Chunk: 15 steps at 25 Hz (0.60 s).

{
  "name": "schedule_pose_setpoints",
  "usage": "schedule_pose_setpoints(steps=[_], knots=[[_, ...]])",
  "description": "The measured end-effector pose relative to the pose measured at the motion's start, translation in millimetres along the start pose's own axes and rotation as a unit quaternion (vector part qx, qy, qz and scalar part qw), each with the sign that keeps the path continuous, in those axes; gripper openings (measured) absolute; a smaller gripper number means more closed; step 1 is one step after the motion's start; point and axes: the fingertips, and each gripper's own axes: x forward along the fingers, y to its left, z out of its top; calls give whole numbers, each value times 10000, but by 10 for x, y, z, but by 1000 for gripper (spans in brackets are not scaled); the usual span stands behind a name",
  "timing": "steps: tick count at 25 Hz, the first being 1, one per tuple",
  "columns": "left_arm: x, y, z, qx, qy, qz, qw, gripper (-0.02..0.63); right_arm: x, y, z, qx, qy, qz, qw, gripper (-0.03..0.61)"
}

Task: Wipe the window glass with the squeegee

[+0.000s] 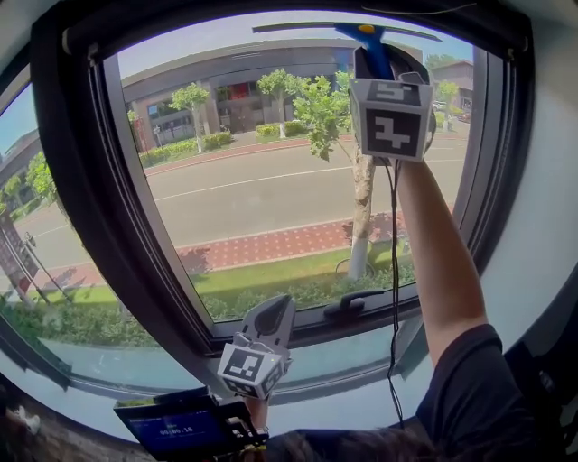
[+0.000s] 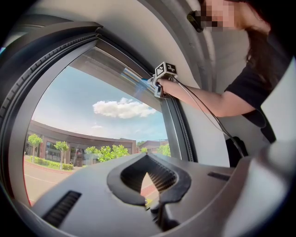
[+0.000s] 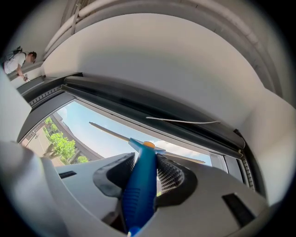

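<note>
The squeegee has a blue handle [image 1: 373, 47] and a long thin blade [image 1: 307, 26] lying across the top of the window glass [image 1: 262, 180]. My right gripper [image 1: 386, 72] is raised to the top right of the pane and is shut on the handle. The right gripper view shows the blue handle [image 3: 141, 190] clamped between the ribbed pads, with the blade [image 3: 111, 133] against the glass just under the upper frame. My left gripper [image 1: 269, 325] hangs low near the sill, shut and holding nothing. From the left gripper view, the right gripper [image 2: 159, 85] and squeegee [image 2: 138, 79] appear high up.
A dark window frame [image 1: 90, 207] surrounds the pane, with a black window handle [image 1: 355, 305] on its lower rail. A small device with a lit screen [image 1: 181, 429] sits at the bottom left. White wall lies to the right of the window.
</note>
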Motion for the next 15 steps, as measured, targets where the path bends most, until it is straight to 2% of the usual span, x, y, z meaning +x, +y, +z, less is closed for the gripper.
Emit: schedule_pose_setpoints(steps=[15], knots=[[-41,71,-85,-57,79,121,9999,2,-195,160,-247,-130,-3,200,9997,141]])
